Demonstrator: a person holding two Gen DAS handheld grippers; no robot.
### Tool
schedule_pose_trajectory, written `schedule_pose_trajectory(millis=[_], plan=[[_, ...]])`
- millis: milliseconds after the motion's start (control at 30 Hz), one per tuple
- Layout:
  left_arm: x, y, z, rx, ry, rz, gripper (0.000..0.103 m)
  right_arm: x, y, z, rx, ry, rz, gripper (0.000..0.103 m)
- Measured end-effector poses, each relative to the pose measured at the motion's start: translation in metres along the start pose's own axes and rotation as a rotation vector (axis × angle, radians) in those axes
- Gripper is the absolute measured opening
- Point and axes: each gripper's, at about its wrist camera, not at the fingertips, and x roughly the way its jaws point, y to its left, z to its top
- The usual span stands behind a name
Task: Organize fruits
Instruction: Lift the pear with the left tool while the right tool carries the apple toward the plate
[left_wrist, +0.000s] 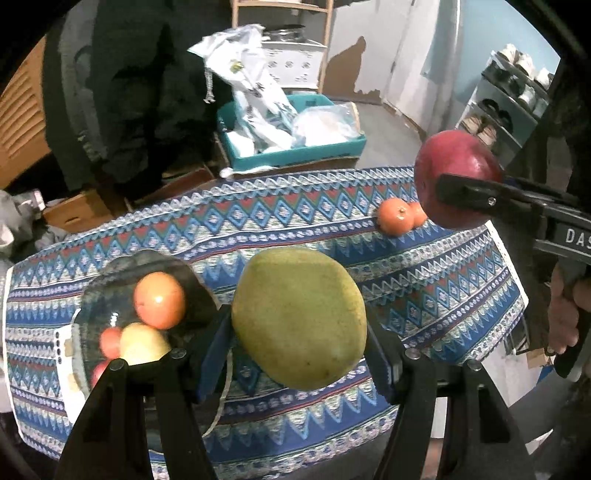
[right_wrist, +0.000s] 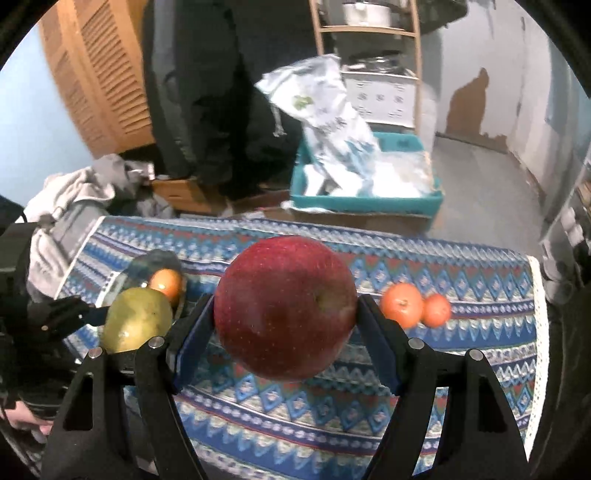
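My left gripper (left_wrist: 299, 343) is shut on a green pear (left_wrist: 299, 317) and holds it above the patterned tablecloth (left_wrist: 332, 229), just right of a glass bowl (left_wrist: 96, 295) that holds an orange fruit (left_wrist: 159, 300) and several smaller fruits. My right gripper (right_wrist: 284, 332) is shut on a red apple (right_wrist: 284, 306) above the cloth; the apple also shows in the left wrist view (left_wrist: 456, 177). Two tangerines (right_wrist: 401, 304) lie together on the cloth to the right. The pear (right_wrist: 136, 319) and bowl (right_wrist: 155, 264) show at left in the right wrist view.
The table's far edge drops to a floor with a teal crate (right_wrist: 365, 201) of bags, cardboard boxes (right_wrist: 184, 192), a wooden shelf (right_wrist: 369, 33) and dark hanging clothes. A shoe rack (left_wrist: 509, 99) stands at the right.
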Motion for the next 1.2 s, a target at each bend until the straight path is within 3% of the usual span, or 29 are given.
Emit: schedule_pose_trajectory(millis=[733, 1200], plan=[[-0.046, 0.098, -0.021, -0.166, -0.075, 0.064, 0.068, 0.031, 0.115, 0.03, -0.139, 0.021, 0.114, 0.076], [-0.025, 0.155, -0.038, -0.266, -0.021, 0.107, 0.068, 0.093, 0.154, 0.019, -0.171, 0.137, 0.157, 0.076]])
